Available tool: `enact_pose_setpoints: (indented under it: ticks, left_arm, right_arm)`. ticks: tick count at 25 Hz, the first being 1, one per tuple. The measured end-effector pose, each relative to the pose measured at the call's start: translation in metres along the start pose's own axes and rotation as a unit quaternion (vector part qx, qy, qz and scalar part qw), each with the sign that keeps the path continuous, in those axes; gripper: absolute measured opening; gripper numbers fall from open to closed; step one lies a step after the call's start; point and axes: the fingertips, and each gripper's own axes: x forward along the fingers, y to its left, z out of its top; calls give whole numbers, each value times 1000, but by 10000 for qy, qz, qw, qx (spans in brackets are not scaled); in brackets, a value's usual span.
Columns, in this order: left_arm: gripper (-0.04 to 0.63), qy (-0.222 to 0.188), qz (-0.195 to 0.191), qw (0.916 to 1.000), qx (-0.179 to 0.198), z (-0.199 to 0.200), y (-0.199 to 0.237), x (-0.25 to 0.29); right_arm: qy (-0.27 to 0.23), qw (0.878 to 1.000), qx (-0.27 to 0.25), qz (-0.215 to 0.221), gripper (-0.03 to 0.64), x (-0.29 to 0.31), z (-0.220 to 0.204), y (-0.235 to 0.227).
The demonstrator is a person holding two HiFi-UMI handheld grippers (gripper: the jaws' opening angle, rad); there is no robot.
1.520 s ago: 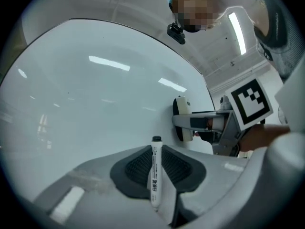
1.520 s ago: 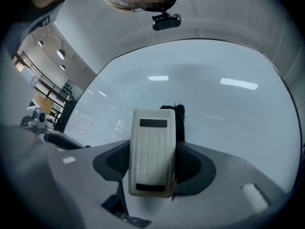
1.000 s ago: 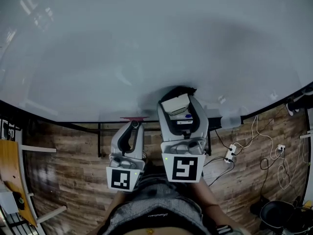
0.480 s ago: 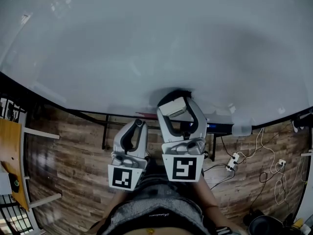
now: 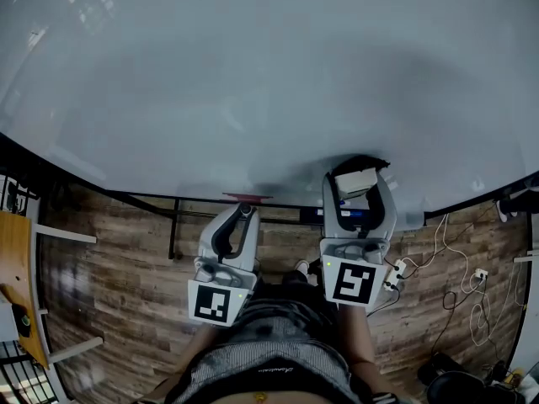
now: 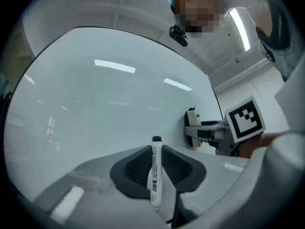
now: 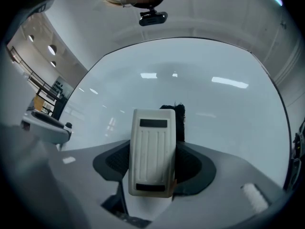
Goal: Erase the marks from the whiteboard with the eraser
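Right gripper has shifted rightward along the whiteboard's lower edge since a second ago; left gripper is roughly where it was. Eraser, white-backed, is clamped between the right jaws, dark felt side facing the board low on its surface. Left jaws are closed on a white marker, cap pointing at the board. Wooden floor and cables lie below.
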Motion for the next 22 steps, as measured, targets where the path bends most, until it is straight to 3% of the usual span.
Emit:
enact_pose_setpoints:
  ticks: [5, 13, 22]
  left_arm:
    - [71, -4, -79, 10000, 1, 0, -7, 8]
    - [71, -119, -165, 9997, 149, 9, -23, 7]
    - [71, 18, -240, 9995, 179, 4, -40, 20]
  right_arm:
    - [2, 10000, -76, 12, 262, 0, -4, -8]
    - [110, 9969, 517, 591, 262, -25, -15, 22]
    - [394, 9891, 1120, 875, 262, -39, -40, 38]
